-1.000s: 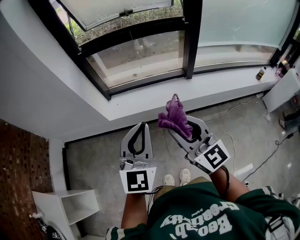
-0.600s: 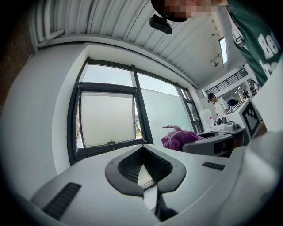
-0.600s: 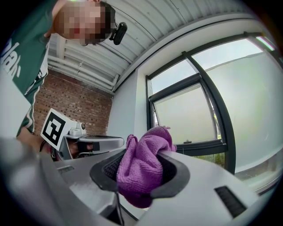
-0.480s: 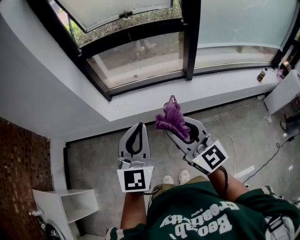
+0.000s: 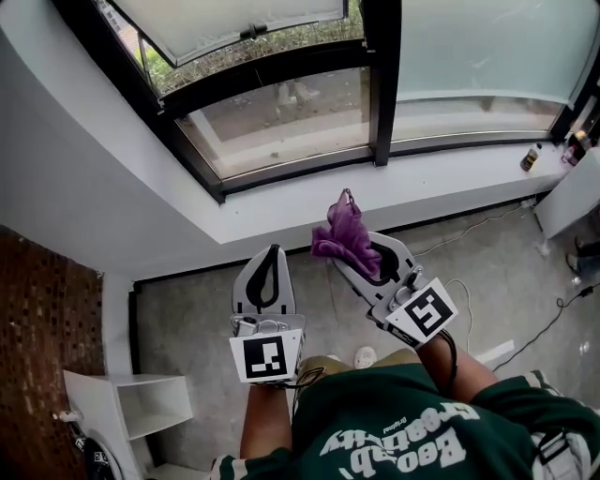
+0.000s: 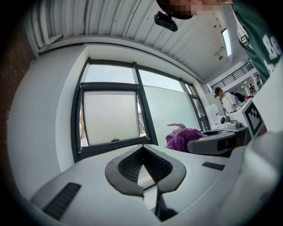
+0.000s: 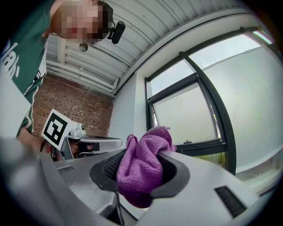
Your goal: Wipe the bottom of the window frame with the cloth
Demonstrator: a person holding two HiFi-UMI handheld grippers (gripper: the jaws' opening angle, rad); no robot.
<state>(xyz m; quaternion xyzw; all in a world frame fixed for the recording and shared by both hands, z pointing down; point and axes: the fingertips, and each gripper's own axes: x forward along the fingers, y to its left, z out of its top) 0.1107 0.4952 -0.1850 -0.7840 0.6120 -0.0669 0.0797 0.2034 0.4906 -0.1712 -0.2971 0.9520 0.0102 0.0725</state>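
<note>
A crumpled purple cloth (image 5: 344, 234) is clamped in my right gripper (image 5: 361, 251), which is held over the floor just short of the white sill (image 5: 281, 211); the cloth (image 7: 143, 167) bulges out between the jaws. The black window frame (image 5: 281, 169) runs along the sill, its bottom rail beyond both grippers. My left gripper (image 5: 265, 277) hovers to the left, jaws together with nothing in them, and points at the window (image 6: 110, 119). From the left gripper view the cloth (image 6: 181, 137) shows at the right.
A black mullion (image 5: 380, 84) splits the panes, and the upper sash (image 5: 234, 23) is tilted open. A white shelf unit (image 5: 131, 408) stands at the lower left. Cables (image 5: 469, 220) trail on the grey floor. Small bottles (image 5: 532, 157) sit on the sill's right end.
Both grippers have barely shifted; the view has drifted slightly, so the window sits a little lower and the person's shoes have slid partly out of sight.
</note>
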